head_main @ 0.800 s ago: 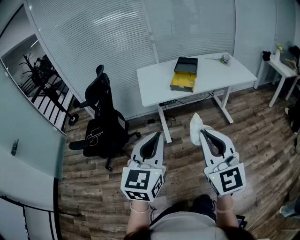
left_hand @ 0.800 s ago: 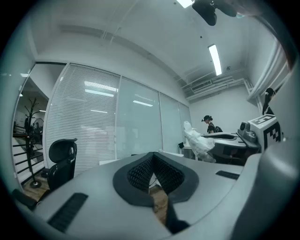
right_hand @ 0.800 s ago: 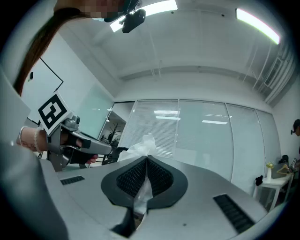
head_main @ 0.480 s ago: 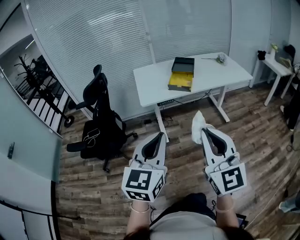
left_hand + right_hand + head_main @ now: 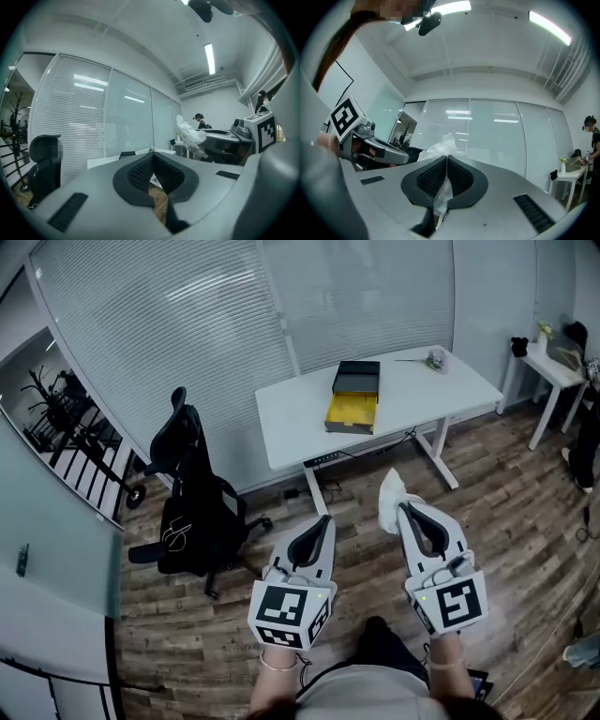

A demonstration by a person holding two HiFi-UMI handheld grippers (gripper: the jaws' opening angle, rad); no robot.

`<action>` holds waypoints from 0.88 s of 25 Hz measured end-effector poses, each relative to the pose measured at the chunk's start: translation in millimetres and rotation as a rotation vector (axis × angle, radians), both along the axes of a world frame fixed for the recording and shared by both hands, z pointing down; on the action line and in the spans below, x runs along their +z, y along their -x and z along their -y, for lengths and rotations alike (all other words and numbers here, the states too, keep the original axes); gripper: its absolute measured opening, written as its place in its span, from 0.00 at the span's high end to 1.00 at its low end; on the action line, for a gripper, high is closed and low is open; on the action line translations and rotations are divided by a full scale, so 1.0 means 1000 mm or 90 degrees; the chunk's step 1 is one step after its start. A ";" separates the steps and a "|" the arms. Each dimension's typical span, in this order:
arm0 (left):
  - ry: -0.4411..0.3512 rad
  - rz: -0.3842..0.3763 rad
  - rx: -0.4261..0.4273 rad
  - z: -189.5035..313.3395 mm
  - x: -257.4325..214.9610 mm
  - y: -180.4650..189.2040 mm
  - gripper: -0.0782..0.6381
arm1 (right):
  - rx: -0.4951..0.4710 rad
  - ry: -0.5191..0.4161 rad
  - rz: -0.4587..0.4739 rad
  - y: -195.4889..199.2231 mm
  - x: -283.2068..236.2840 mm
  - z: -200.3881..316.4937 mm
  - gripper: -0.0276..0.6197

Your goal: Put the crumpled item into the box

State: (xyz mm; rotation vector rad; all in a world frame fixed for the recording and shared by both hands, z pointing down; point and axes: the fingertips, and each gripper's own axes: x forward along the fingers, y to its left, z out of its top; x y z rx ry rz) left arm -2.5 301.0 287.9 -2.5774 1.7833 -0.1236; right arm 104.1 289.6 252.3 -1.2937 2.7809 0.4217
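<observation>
"Right gripper view: where is the crumpled item (image 5: 438, 146)?"

"Pinched between the jaws of the right hand-held gripper (image 5: 446, 158), its white bulk projecting past the tips. It is held above the wooden floor (image 5: 525, 493)."

"Box?"

"The box (image 5: 351, 412) lies open, yellow inside, on the white bench (image 5: 291, 423), well apart from the item."

"Left hand-held gripper (image 5: 151, 152)?"

"Jaws pressed together, nothing between them."

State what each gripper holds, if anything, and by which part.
The right gripper is shut on the crumpled white item, pinching its lower end; the bulk sticks out past the tips. The left gripper is shut and holds nothing.
</observation>
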 end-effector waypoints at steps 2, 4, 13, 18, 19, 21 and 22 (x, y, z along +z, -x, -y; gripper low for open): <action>0.001 -0.006 0.001 0.019 -0.001 -0.005 0.87 | -0.004 0.003 -0.007 -0.002 0.002 0.018 0.91; -0.001 -0.011 0.003 0.038 -0.003 -0.009 0.87 | -0.009 0.005 -0.013 -0.004 0.004 0.034 0.91; -0.006 -0.018 -0.009 0.116 -0.001 -0.033 0.87 | -0.028 0.015 -0.032 -0.017 0.007 0.106 0.91; 0.005 -0.030 -0.035 0.136 0.003 -0.035 0.87 | -0.041 0.033 -0.030 -0.021 0.011 0.138 0.91; 0.008 -0.028 -0.039 0.139 0.005 -0.035 0.87 | -0.046 0.032 -0.028 -0.021 0.013 0.143 0.91; 0.011 -0.024 -0.045 0.146 0.007 -0.035 0.87 | -0.050 0.030 -0.023 -0.022 0.017 0.154 0.91; 0.012 -0.022 -0.048 0.149 0.008 -0.034 0.87 | -0.050 0.032 -0.019 -0.022 0.019 0.158 0.91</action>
